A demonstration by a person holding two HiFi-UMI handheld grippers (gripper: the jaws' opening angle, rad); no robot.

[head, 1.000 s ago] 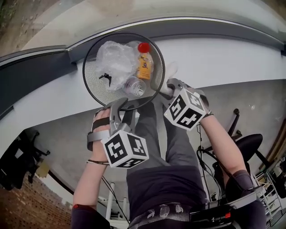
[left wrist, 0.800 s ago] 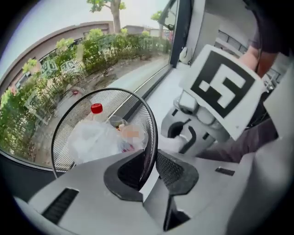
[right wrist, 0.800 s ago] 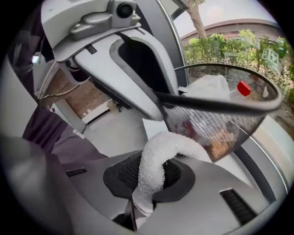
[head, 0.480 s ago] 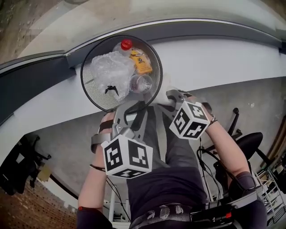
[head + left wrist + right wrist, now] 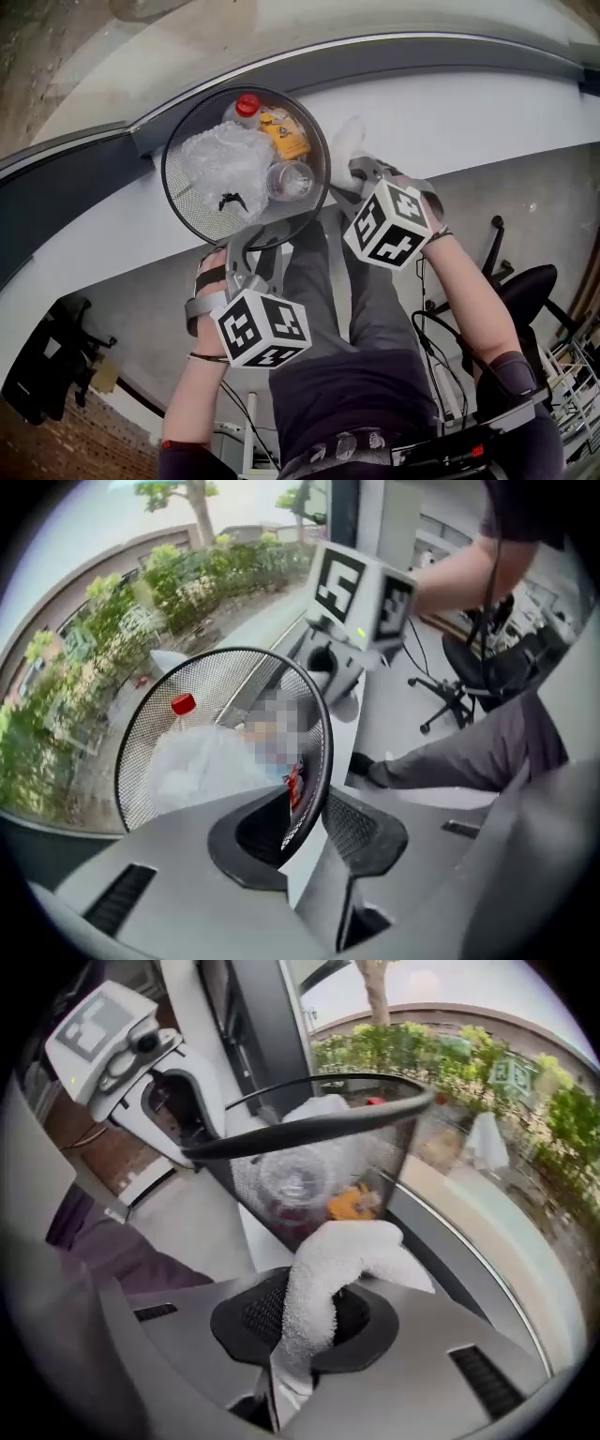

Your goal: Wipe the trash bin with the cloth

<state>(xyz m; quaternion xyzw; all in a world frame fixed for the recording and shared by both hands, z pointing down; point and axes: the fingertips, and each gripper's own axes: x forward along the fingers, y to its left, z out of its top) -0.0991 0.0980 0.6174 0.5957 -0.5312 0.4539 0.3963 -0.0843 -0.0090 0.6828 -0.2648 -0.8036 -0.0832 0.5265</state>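
White cloth (image 5: 319, 1279), clenched in my right tongs (image 5: 307, 1330), needs firm strokes down right mesh of trash bin (image 5: 184, 195) w/ left tongs (image 5: 314, 832), jaws opening round near rim, steadying it.

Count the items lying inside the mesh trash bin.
3 in the trash bin: crumpled clear plastic at left, a red-capped bottle at the far side, a clear container at right. Others may hide underneath.
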